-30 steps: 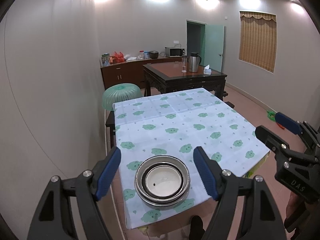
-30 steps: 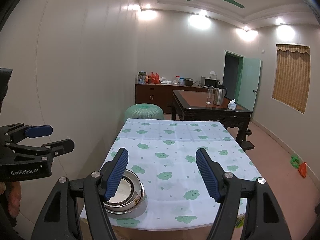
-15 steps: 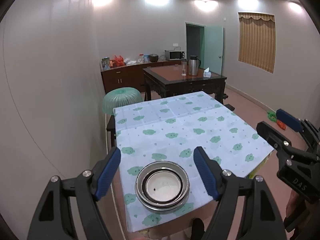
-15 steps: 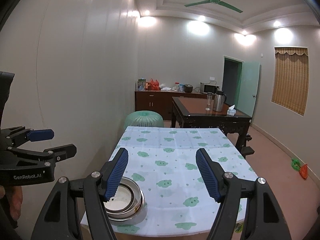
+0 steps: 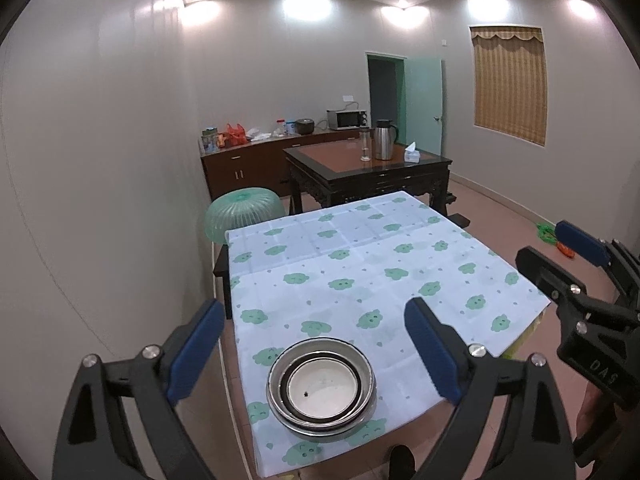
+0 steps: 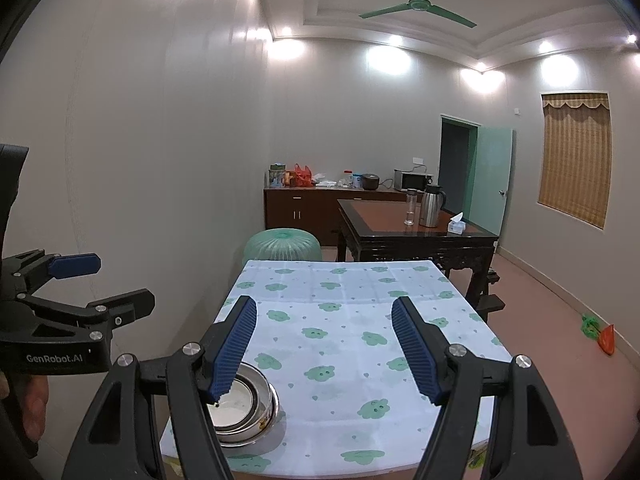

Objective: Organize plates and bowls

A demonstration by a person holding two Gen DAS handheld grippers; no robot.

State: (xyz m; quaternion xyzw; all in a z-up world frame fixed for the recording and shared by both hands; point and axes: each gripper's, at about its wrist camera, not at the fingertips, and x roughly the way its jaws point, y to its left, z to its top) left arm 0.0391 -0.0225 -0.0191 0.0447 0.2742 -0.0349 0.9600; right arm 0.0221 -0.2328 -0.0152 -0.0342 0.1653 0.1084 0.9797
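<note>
A stack of nested bowls (image 5: 322, 389), a steel one outside and a white one with a dark speck inside, sits at the near left corner of the table with the cloud-print cloth (image 5: 372, 276). In the right wrist view the stack (image 6: 246, 410) is partly hidden behind my right gripper's left finger. My left gripper (image 5: 316, 354) is open and empty, held back above the stack. My right gripper (image 6: 324, 348) is open and empty, above the table's near edge. Each gripper shows in the other's view: the right one (image 5: 576, 268), the left one (image 6: 92, 280).
A green mesh food cover (image 5: 244, 216) stands beyond the table's far left corner. A dark wooden table (image 5: 368, 172) with a kettle and tissue box stands behind, and a sideboard with a microwave is at the back wall. The wall runs close along the left side.
Both grippers have drawn back and tilted upward, so the bowls sit lower and farther in the views. The bowls have not moved. Both grippers stay open.
</note>
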